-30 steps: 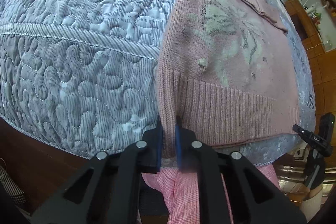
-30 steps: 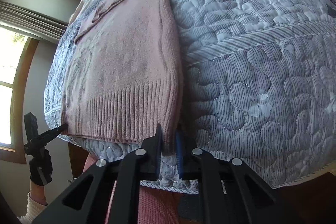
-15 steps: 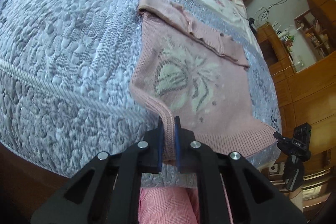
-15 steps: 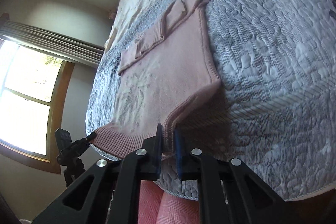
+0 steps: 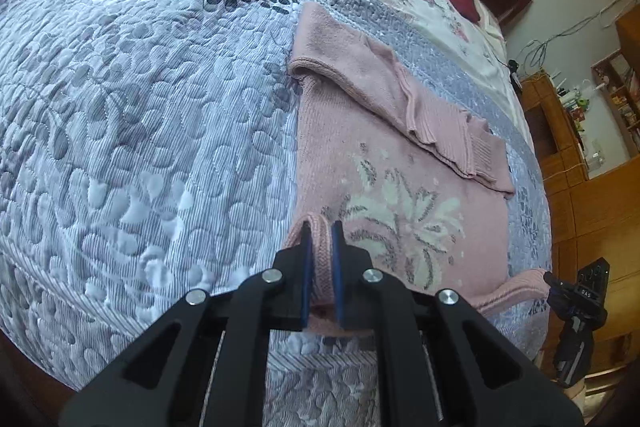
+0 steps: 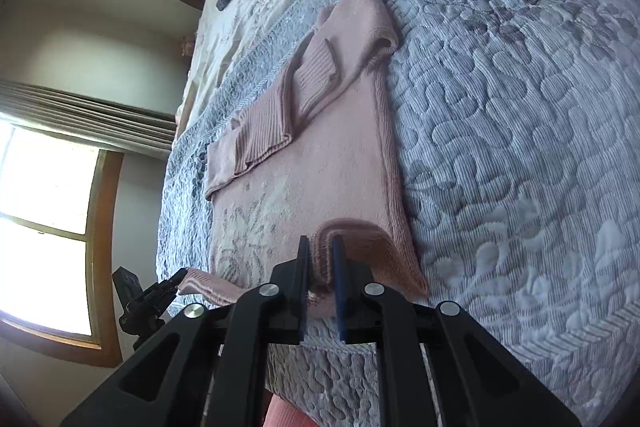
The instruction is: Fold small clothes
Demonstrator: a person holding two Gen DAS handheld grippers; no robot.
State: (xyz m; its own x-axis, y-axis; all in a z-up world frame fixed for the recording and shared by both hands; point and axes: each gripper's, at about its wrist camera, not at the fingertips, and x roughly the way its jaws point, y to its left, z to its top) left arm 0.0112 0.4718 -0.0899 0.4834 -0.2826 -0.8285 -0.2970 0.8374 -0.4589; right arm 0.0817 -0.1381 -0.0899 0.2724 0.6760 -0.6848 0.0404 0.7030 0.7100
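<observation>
Sweater (image 5: 360, 155) hem pinched between both grippers' fingers (image 5: 306, 259).

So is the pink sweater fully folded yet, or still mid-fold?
Mid-fold. The pink sweater has its sleeves folded across the chest, but both hem corners are lifted, shut in the left gripper and right gripper.

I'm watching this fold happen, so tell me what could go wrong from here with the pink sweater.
The left gripper and right gripper each pinch only a hem corner of the pink sweater; knit could slip out. Uneven lifting may skew the fold. The folded sleeves lie loose and might shift.
</observation>
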